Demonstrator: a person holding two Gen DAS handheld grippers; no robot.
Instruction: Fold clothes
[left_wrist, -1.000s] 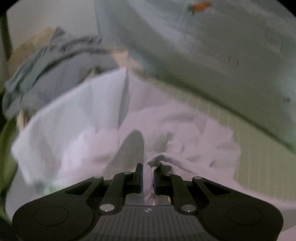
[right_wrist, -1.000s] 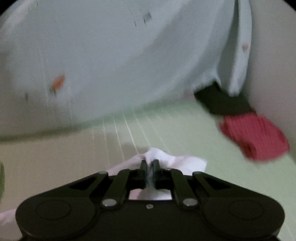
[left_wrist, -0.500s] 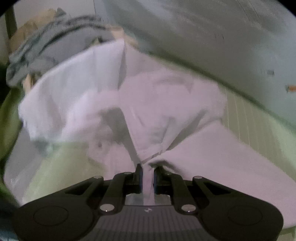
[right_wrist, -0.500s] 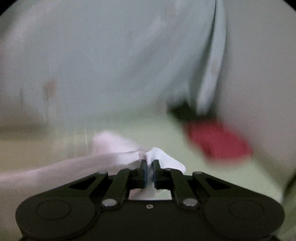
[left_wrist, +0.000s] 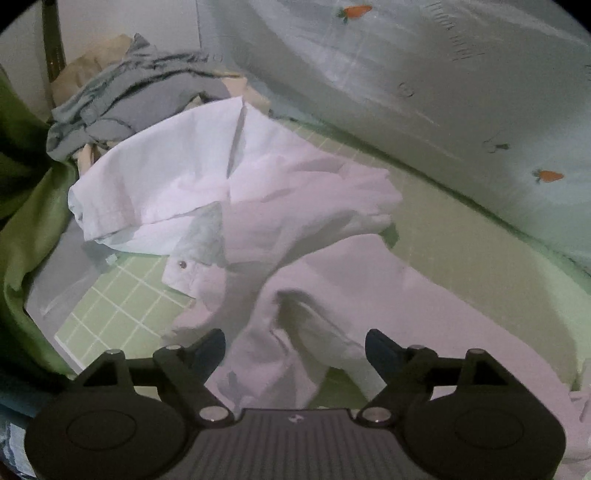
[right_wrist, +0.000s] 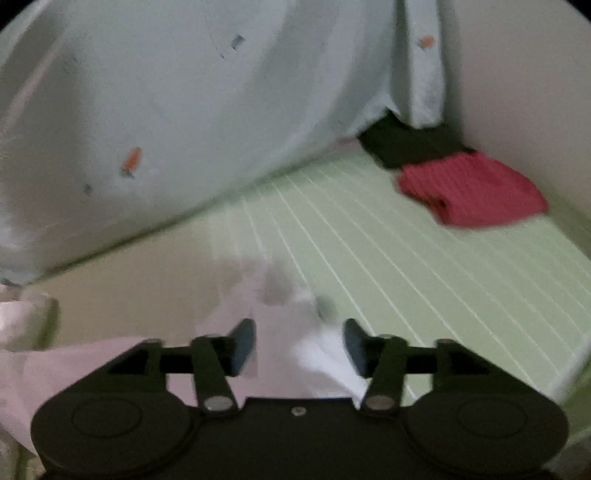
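A white garment (left_wrist: 258, 206) lies crumpled and stretched across the green gridded mat (left_wrist: 110, 306), with one long part running to the lower right. My left gripper (left_wrist: 295, 350) hangs just over a fold of it; its jaws are opening, wide apart, and the pads touch no cloth. In the right wrist view the garment's other end (right_wrist: 280, 332) lies between and under the fingers of my right gripper (right_wrist: 299, 343). Those jaws are opening too, and the cloth is loose between them.
A heap of grey and beige clothes (left_wrist: 129, 92) sits at the far left behind the white garment. A pale blue sheet with carrot prints (left_wrist: 424, 74) hangs along the back. Folded red (right_wrist: 472, 192) and dark (right_wrist: 406, 142) items lie in the far right corner by the wall.
Both grippers were shut on the white garment and dragged it across the mat. Now both have opened and the cloth has dropped from them, lying more spread out.
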